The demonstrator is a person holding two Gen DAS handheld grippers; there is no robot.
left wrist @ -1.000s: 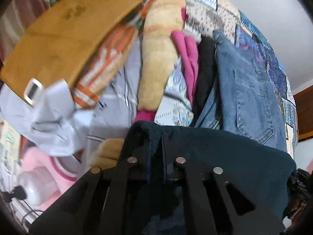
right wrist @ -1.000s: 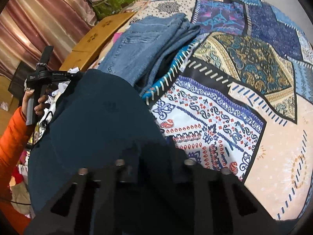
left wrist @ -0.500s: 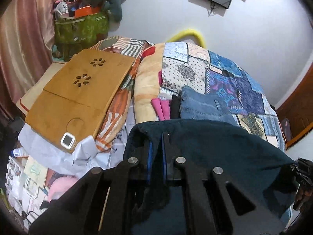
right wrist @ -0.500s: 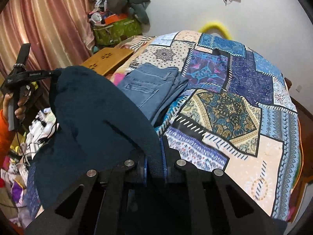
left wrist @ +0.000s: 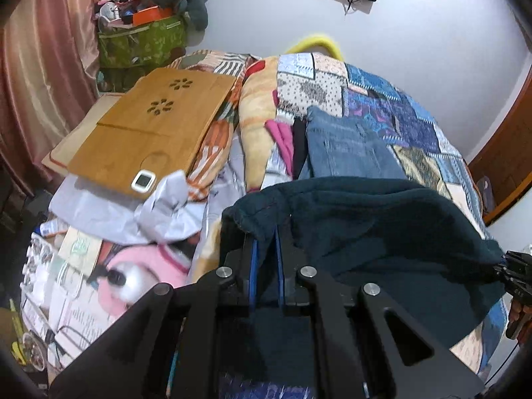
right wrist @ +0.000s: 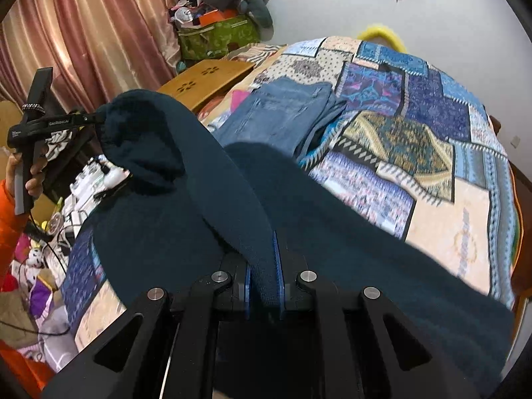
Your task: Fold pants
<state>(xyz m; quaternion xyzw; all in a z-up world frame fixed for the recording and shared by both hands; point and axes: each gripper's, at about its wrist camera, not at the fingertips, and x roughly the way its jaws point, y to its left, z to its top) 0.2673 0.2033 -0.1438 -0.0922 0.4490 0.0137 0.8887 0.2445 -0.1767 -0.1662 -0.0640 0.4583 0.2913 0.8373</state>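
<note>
While the dark teal pants (right wrist: pixel 299 219) hang lifted over the patchwork bed (right wrist: pixel 432 153), the right gripper (right wrist: pixel 264 286) has its fingers (right wrist: pixel 247 286) nearly closed, clamping a thick fold of the fabric between the blue pads. Over at ten o'clock in the right wrist view, the left gripper (right wrist: pixel 96 118) pinches the far corner of the same cloth. From the left wrist view its fingers (left wrist: pixel 253 266) sit almost together, teal fabric gripped between them, the pants (left wrist: pixel 382 232) draping toward three o'clock. Folded blue jeans (left wrist: pixel 345 149) lie on the bed at twelve o'clock.
</note>
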